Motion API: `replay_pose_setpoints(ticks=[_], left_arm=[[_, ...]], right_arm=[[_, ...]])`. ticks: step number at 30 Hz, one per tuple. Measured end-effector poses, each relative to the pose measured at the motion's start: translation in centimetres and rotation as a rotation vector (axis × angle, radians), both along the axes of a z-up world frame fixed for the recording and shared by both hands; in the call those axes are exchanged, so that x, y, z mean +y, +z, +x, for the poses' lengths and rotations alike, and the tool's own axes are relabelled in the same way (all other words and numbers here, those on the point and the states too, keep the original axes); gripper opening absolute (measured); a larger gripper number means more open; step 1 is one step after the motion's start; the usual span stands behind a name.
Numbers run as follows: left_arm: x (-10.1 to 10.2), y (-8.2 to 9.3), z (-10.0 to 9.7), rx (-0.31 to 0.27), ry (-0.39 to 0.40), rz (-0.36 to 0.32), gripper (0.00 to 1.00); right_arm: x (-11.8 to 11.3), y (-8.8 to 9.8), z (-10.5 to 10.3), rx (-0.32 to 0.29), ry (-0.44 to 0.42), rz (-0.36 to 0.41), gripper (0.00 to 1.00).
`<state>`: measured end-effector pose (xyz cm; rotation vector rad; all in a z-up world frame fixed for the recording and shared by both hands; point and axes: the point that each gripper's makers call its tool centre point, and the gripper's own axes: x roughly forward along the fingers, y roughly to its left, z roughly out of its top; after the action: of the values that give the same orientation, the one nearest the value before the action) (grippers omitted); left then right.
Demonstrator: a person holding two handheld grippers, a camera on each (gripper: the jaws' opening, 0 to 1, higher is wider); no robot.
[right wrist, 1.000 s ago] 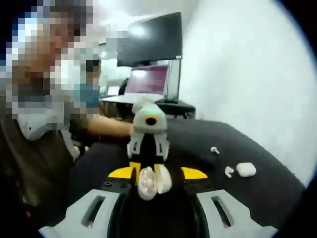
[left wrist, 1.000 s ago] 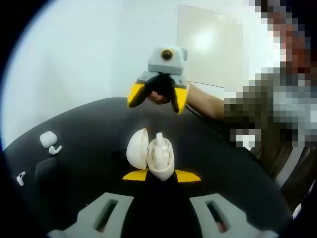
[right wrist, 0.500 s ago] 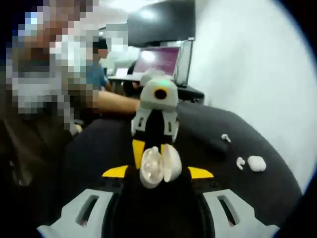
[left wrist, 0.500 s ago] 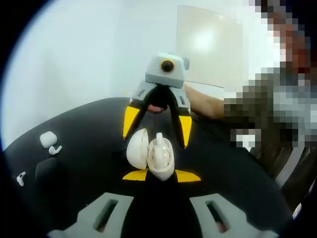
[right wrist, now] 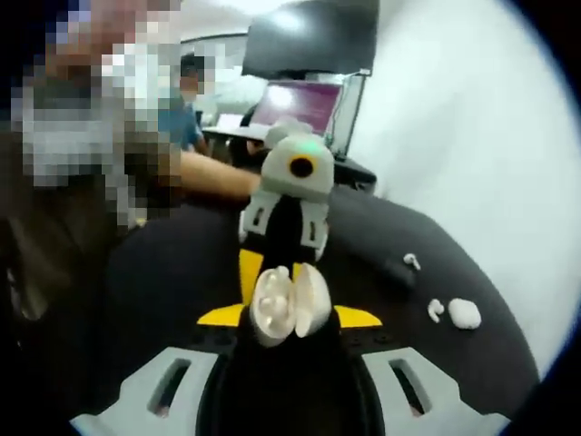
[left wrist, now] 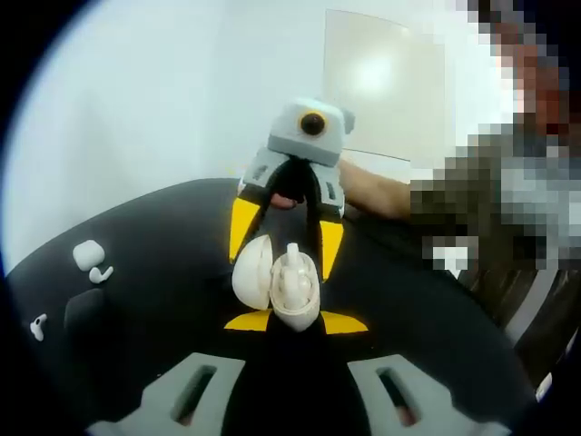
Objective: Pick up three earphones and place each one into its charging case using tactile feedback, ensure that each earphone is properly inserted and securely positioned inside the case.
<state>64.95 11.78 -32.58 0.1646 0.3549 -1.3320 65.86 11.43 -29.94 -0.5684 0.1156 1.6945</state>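
the left gripper (left wrist: 295,322) has 2 pale grey jaw bodies with slotted openings, a black centre and yellow pointed tips. the right gripper (left wrist: 280,243) has the same build: a grey top housing, black inner frame and 2 long yellow fingers (left wrist: 241,227). in the right gripper view its own jaws are grey with slots and yellow tips (right wrist: 289,316). the person's sleeve (right wrist: 82,218) is dark and blurred

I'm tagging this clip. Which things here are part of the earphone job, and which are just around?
Job:
open case with an earphone in it, held by the left gripper
right gripper, jaws open around the case
closed case
two loose earphones

Around:
monitor
laptop
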Motion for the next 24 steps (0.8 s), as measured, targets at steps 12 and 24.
replay_pose_setpoints(ticks=[12, 24], left_arm=[[0.06, -0.01, 0.11, 0.000, 0.000, 0.000, 0.16], [0.04, -0.02, 0.04, 0.001, 0.001, -0.001, 0.16]], right_arm=[[0.05, 0.09, -0.25, -0.055, 0.024, 0.013, 0.37], [0.00, 0.36, -0.54, -0.128, 0.055, 0.022, 0.35]])
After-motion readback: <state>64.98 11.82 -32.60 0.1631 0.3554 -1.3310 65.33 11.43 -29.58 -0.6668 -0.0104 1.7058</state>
